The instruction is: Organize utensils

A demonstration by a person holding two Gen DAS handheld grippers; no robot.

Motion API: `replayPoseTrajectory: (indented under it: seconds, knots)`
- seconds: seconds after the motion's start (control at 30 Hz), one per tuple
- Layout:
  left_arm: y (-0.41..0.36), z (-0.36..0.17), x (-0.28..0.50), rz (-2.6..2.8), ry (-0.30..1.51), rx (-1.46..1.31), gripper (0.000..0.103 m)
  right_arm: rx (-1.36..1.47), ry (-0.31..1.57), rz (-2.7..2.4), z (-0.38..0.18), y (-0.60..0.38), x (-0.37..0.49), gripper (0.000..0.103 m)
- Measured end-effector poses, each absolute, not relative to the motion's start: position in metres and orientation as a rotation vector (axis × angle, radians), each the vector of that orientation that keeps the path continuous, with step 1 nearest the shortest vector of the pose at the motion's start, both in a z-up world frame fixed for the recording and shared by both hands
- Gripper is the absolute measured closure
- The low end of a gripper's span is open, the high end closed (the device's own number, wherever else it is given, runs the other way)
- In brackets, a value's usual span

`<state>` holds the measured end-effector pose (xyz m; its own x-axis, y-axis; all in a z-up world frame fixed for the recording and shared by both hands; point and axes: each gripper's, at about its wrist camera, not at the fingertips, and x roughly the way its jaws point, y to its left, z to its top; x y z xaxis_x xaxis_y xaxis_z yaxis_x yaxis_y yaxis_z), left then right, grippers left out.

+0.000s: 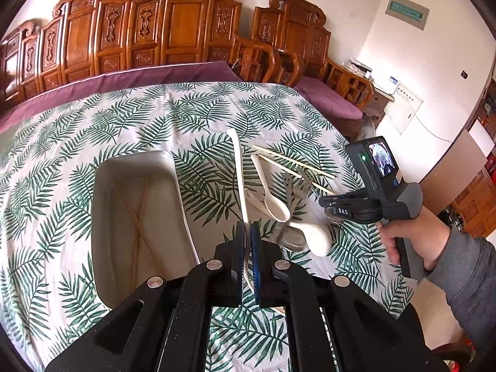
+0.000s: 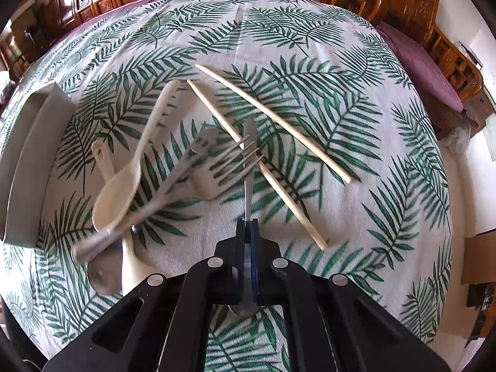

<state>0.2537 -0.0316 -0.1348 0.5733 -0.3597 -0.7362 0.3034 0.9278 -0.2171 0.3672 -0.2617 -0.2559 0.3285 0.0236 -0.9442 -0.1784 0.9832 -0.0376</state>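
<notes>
Left wrist view. Your left gripper [image 1: 247,232] is clamped on the long cream handle [image 1: 239,173] of a utensil; the handle runs up from between the blue pads and away over the leaf-print tablecloth [image 1: 130,117]. The end below the pads curves out of sight, so you cannot tell what kind of utensil it is. Left of the gripper stands a pale tray [image 1: 136,217], and two wooden sticks lie crossed inside it. Right of the handle lies the pile of utensils: a cream spoon [image 1: 271,195], a metal fork [image 1: 302,186], and a pair of chopsticks [image 1: 294,164] beyond them. At the right edge your hand [image 1: 412,241], in a grey sleeve, holds the right gripper [image 1: 333,209] tilted down at that pile. Its fingertips are blurred here. Carved wooden benches with purple cushions stand behind the table.

Right wrist view. Your right gripper [image 2: 247,235] has its fingers together on the thin metal handle [image 2: 249,161] of a utensil, which runs straight ahead from the pads; its bowl end shows just beneath the gripper. Ahead lie the two chopsticks [image 2: 272,121], well apart at the near ends. A cream fork [image 2: 217,176] lies across the nearer stick, and the cream spoon [image 2: 124,186] lies to its left. A grey metal utensil [image 2: 148,204] shows blurred beside the spoon. The tray [image 2: 28,161] sits at the far left edge.
</notes>
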Motion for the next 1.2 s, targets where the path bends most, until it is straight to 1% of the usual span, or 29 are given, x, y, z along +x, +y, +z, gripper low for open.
replayPoseTrajectory:
  seconds: [0.47, 0.73, 1.0, 1.2]
  knots:
    - [-0.030, -0.133, 0.246, -0.378, 0.875, -0.062, 0.100, -0.129, 1.195, 0.139, -0.236, -0.278, 0.324, 0.099]
    - [-0.024, -0.129, 0.250, -0.363, 0.869, -0.057, 0.100, -0.115, 1.130, 0.154, -0.204, -0.278, 0.311, 0.099]
    - [0.003, -0.133, 0.262, -0.308, 0.871, -0.058, 0.100, -0.104, 1.050, 0.246, -0.168, -0.244, 0.304, 0.099]
    - [0.027, -0.140, 0.274, -0.259, 0.883, -0.059, 0.100, -0.119, 1.015, 0.329, -0.154, -0.205, 0.303, 0.099]
